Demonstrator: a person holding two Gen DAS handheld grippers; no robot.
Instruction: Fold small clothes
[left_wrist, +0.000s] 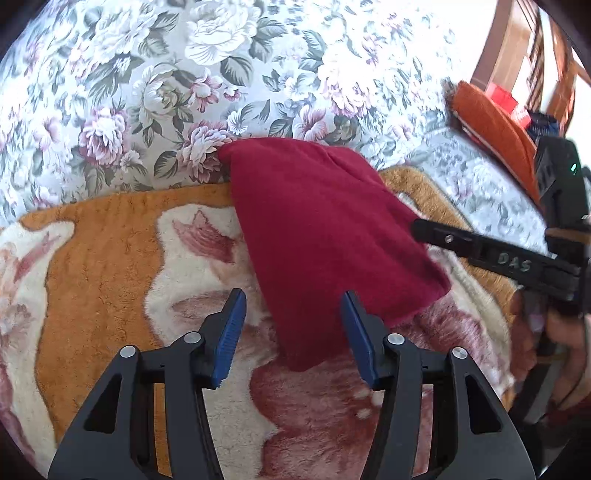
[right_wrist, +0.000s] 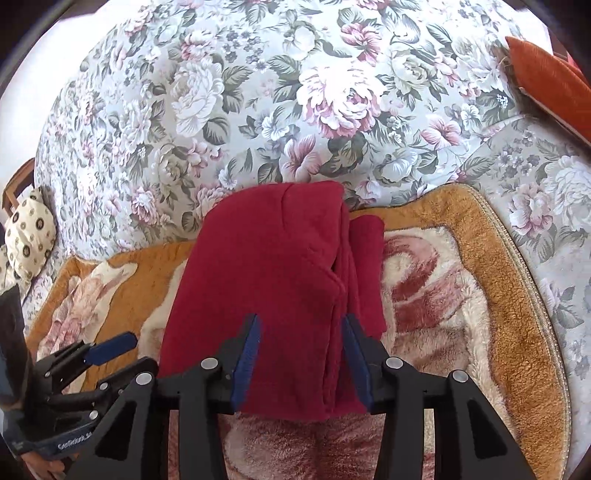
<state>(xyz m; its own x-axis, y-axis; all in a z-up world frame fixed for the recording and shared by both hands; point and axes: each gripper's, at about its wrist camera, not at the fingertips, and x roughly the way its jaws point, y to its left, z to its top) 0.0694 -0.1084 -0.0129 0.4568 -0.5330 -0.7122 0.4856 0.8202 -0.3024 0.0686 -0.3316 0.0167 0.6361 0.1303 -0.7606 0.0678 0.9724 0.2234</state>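
Observation:
A dark red garment (left_wrist: 325, 236) lies folded in layers on a plush orange and cream blanket (left_wrist: 110, 258). It also shows in the right wrist view (right_wrist: 273, 280), with folded edges stacked along its right side. My left gripper (left_wrist: 293, 325) is open and empty, just in front of the garment's near left corner. My right gripper (right_wrist: 301, 350) is open, its jaws standing either side of the garment's near edge, above it. The right gripper shows in the left wrist view (left_wrist: 480, 251) at the garment's right side. The left gripper shows in the right wrist view (right_wrist: 107, 350) at lower left.
A floral bedspread (right_wrist: 295, 92) covers the bed behind the blanket. An orange cushion (left_wrist: 495, 129) lies at the far right. A patterned cream pillow (right_wrist: 29, 236) sits at the left edge. Wooden furniture (left_wrist: 517, 44) stands beyond the bed.

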